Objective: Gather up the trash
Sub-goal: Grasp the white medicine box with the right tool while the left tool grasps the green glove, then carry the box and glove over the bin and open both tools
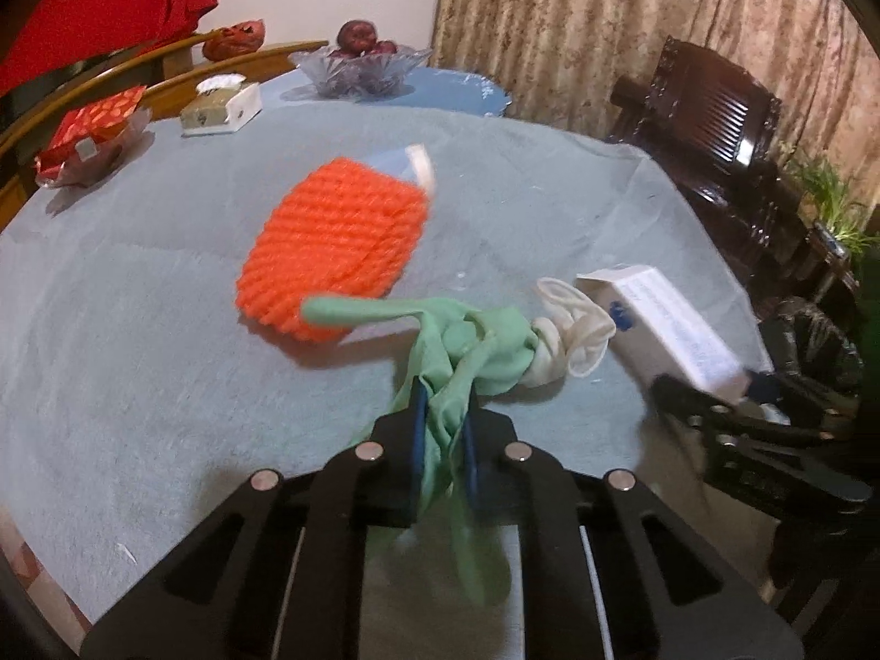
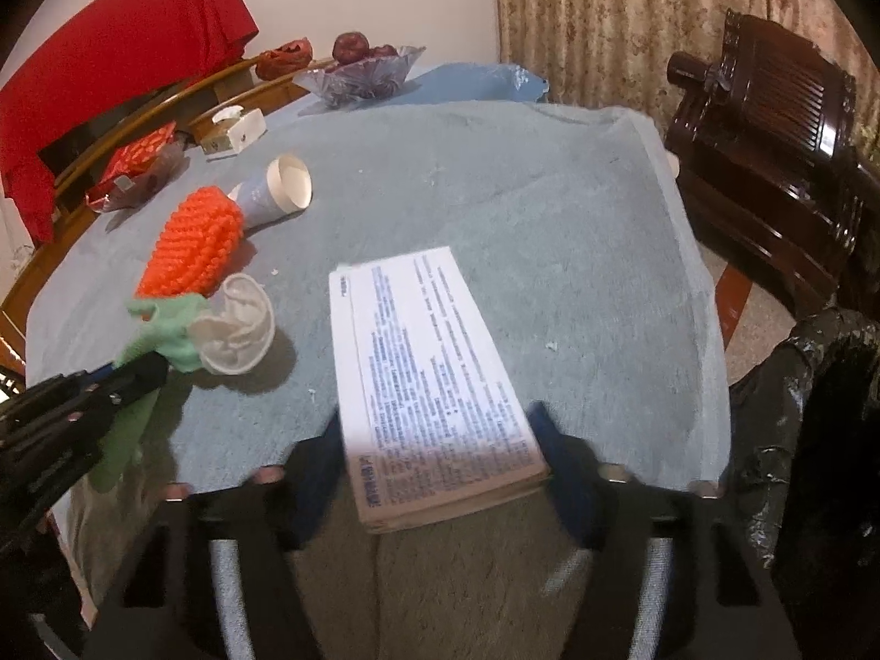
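My left gripper (image 1: pixel 443 412) is shut on a green and white knotted rubber glove (image 1: pixel 484 346) and holds it above the blue-clothed table (image 1: pixel 165 385). My right gripper (image 2: pixel 440 440) is shut on a white printed carton (image 2: pixel 429 379), held over the table's near edge; the carton also shows in the left wrist view (image 1: pixel 665 324). The glove (image 2: pixel 220 324) and left gripper (image 2: pixel 132 374) show at the left of the right wrist view. An orange foam net (image 1: pixel 335 247) lies mid-table, with a paper cup (image 2: pixel 280 192) on its side behind it.
A glass fruit bowl (image 1: pixel 360 69), a tissue box (image 1: pixel 223 104) and a red packet in a dish (image 1: pixel 93 137) stand at the far edge. A dark wooden chair (image 2: pixel 770 126) stands right. A black trash bag (image 2: pixel 814 429) hangs at the near right.
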The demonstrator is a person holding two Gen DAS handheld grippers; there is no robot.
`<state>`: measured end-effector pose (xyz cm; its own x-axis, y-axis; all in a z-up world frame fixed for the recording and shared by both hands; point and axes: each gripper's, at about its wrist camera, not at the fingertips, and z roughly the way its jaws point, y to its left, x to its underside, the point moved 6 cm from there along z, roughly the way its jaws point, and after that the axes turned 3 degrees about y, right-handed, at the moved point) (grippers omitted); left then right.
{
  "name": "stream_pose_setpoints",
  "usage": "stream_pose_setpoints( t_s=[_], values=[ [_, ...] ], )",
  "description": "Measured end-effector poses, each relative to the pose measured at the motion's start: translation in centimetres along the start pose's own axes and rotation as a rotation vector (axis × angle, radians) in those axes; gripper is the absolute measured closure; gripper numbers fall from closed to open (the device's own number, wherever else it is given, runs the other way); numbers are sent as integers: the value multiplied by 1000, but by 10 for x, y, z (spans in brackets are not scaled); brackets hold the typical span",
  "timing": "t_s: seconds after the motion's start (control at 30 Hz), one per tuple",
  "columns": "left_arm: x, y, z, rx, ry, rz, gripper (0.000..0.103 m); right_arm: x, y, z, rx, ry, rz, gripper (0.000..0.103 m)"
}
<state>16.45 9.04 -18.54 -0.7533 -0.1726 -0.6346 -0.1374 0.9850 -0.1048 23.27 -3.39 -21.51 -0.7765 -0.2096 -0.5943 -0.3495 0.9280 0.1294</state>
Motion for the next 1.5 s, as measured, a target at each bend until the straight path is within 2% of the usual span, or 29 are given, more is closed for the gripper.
stream_pose_setpoints(
  t_s=[0.17,0.4,0.87,1.17,1.5],
  values=[
    [-6,-11,-12,23,-25,7,93,-1,-2,-13,-5,-23,-4,43],
    [-20,-27,-32,50,-75,21,93,-10,-14,-51,-1,-96,12,47],
    [-39,-63,-70,105,-144,64,93,-18,-34,-131,22,-242,39,47],
    [-44,-110,-91,188,-173,128,93,-15,-66,-180,77,-319,79,47],
    [-38,-176,-103,291,-181,224,93,8,-121,-222,179,-364,161,47]
  ],
)
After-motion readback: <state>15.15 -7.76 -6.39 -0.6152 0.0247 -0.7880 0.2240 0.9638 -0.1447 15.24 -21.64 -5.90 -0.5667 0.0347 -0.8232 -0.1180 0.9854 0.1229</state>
